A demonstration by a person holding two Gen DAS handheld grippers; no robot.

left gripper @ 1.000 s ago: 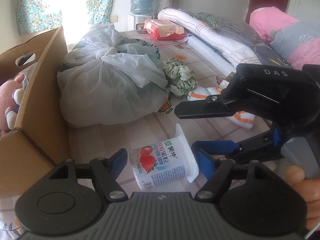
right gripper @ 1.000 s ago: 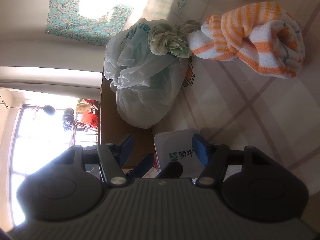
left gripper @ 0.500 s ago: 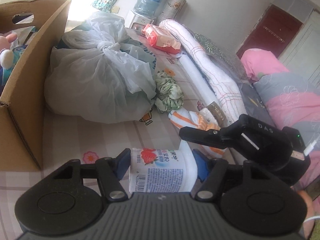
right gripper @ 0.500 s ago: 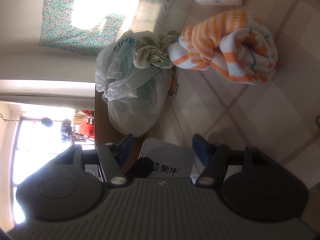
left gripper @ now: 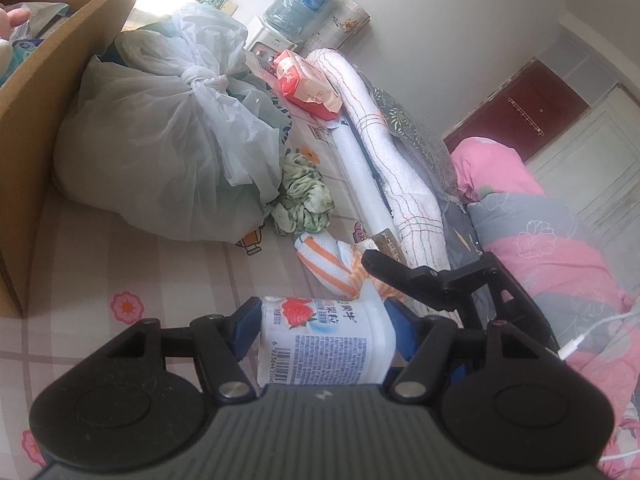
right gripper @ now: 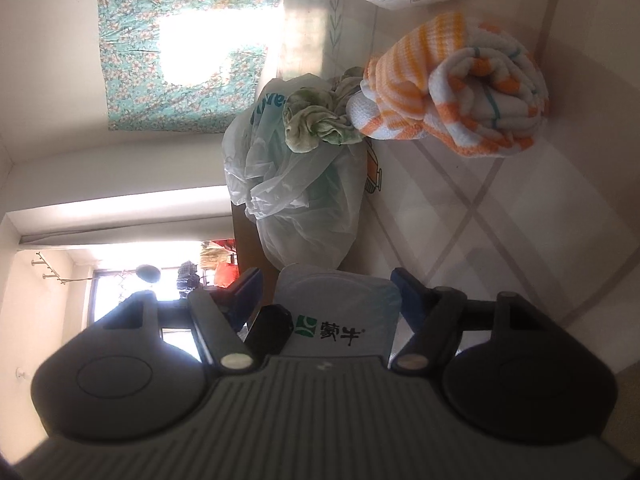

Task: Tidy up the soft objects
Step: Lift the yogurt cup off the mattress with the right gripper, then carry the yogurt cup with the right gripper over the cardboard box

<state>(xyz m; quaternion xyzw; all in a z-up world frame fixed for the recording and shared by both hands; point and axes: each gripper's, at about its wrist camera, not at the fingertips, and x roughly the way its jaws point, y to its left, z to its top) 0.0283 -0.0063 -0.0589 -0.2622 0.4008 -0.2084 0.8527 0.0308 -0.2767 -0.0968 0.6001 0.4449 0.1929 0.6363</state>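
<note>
Left wrist view, listed left to right for you. Far left of your tool: brown cardboard box, open-topped, likely the bin for the soft goods. Ahead-left: knotted translucent white plastic bag resting against the box. Ahead, centre: crumpled green cloth just beside the bag, then an orange-and-white striped towel roll nearer your jaws. Between the jaws: white plastic strawberry yogurt cup, lying sideways. Your left gripper has its blue pads pressed on the cup's base and lid ends, so it holds it crosswise. Right of it: your right gripper, one finger above the cup's lid end. Right wrist view: that gripper's jaws have just been opening and stand apart around the cup's foil lid, apparently handing it over.
</note>
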